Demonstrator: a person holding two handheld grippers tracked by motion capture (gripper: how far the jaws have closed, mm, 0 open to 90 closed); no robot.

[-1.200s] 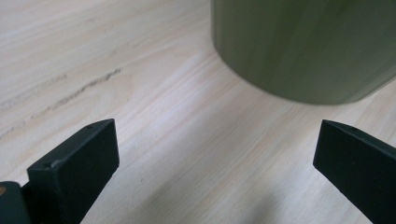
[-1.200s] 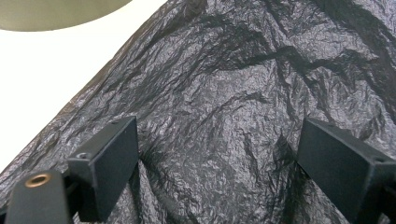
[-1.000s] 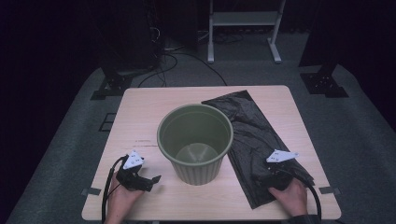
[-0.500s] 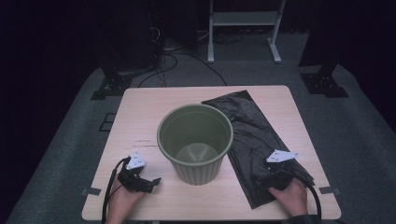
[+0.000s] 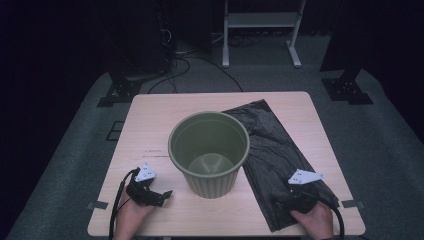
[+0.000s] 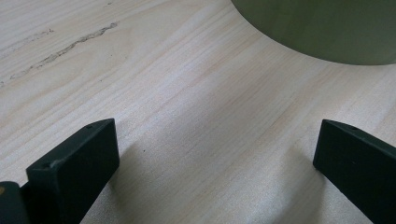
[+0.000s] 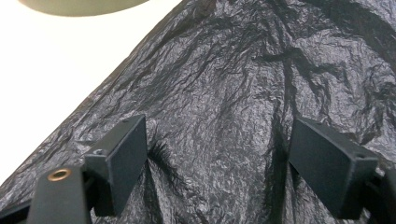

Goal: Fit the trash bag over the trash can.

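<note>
Right gripper [image 5: 287,199] sits low over the near end of the black bin bag [image 5: 280,155], which lies flat on the worktop [image 5: 150,120] just right of the green bin [image 5: 209,150]; the bag's left edge looks tucked against or under the bin base, hard to tell from the high view. In the right gripper view the jaws stand spread with crinkled bag film [image 7: 219,116] between them, pads down on the plastic but not yet pinching; they have just been closing a little. Left gripper [image 5: 150,192] rests near the front left of the worktop, jaws spread on bare wood [image 6: 196,121], bin wall [image 6: 317,28] ahead.

Step in hand, as I judge it: pinch up a fold of the bag. To do it well: press down so film bunches between the pads, close fully, lift slowly; thin plastic slips easily. Left gripper should steady the bin if the bag drags.

No brand, label or readable writing on bin, bag or grippers.
</note>
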